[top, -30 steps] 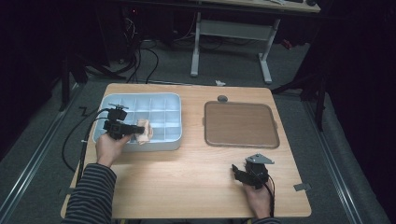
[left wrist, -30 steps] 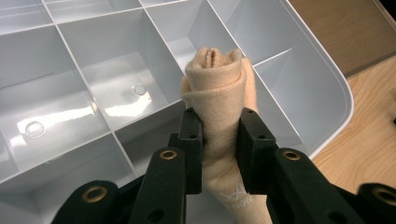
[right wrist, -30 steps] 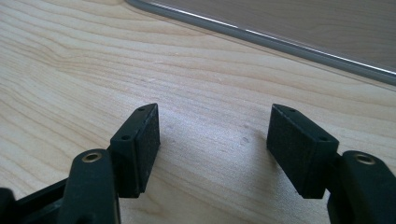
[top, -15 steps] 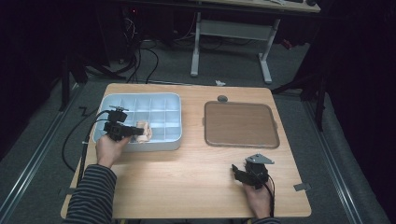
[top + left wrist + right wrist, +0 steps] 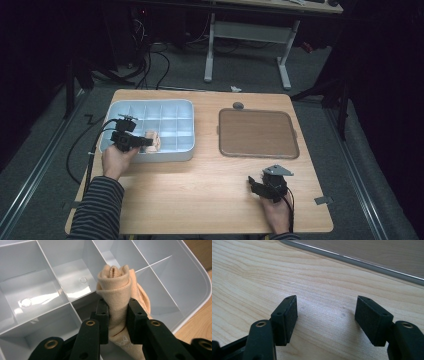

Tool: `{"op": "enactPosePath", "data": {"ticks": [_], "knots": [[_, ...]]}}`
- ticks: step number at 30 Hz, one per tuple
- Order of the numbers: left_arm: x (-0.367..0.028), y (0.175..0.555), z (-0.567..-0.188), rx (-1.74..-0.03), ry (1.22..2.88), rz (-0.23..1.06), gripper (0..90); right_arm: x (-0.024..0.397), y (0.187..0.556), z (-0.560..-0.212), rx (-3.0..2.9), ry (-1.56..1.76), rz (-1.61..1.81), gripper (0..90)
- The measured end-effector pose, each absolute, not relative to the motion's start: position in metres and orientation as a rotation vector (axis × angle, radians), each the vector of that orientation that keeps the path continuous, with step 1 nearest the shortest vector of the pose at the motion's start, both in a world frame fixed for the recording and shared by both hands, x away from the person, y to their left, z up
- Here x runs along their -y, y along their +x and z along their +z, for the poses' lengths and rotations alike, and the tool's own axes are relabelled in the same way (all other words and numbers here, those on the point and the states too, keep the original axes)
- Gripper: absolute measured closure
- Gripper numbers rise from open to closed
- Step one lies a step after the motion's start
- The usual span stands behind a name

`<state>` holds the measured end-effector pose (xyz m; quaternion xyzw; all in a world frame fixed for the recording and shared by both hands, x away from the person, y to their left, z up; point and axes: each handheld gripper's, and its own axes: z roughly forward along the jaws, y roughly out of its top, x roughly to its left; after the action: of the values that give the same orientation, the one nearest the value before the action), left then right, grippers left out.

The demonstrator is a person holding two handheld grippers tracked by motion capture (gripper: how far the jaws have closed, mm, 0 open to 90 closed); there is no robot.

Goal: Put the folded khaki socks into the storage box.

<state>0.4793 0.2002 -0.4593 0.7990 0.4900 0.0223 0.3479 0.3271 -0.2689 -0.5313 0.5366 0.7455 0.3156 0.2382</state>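
Observation:
A rolled beige sock (image 5: pixel 117 292) is pinched between the pads of my left gripper (image 5: pixel 117 317), which is shut on it. It hangs over the front row of a pale blue divided organiser tray (image 5: pixel 172 106); in the high view the sock (image 5: pixel 153 140) sits at the tray's front middle, with the left gripper (image 5: pixel 141 141) just left of it. My right gripper (image 5: pixel 325 318) stands open over bare wood, nothing between its jaws; in the high view the right gripper (image 5: pixel 256 187) is near the table's front right.
A brown flat tray (image 5: pixel 257 132) with a grey rim lies on the right half of the wooden table (image 5: pixel 200 200); its rim (image 5: pixel 352 258) crosses the right gripper view's top. A small grey disc (image 5: pixel 238 105) lies behind it. The organiser's other compartments (image 5: pixel 45 290) hold nothing.
The left gripper with the sock has shifted slightly back from the tray's front wall over the compartments. The right hand has kept still.

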Motion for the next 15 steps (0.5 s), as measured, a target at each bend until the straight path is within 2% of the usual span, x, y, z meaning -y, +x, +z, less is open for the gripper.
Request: {"op": "enactPosePath", "data": {"ticks": [15], "knots": [[-0.1993, 0.4803, -0.4639, -1.28, 2.12, 0.072, 74.6, 0.2689, 0.3271, -0.5313, -2.042, 1.47, 0.865, 34.7]]}}
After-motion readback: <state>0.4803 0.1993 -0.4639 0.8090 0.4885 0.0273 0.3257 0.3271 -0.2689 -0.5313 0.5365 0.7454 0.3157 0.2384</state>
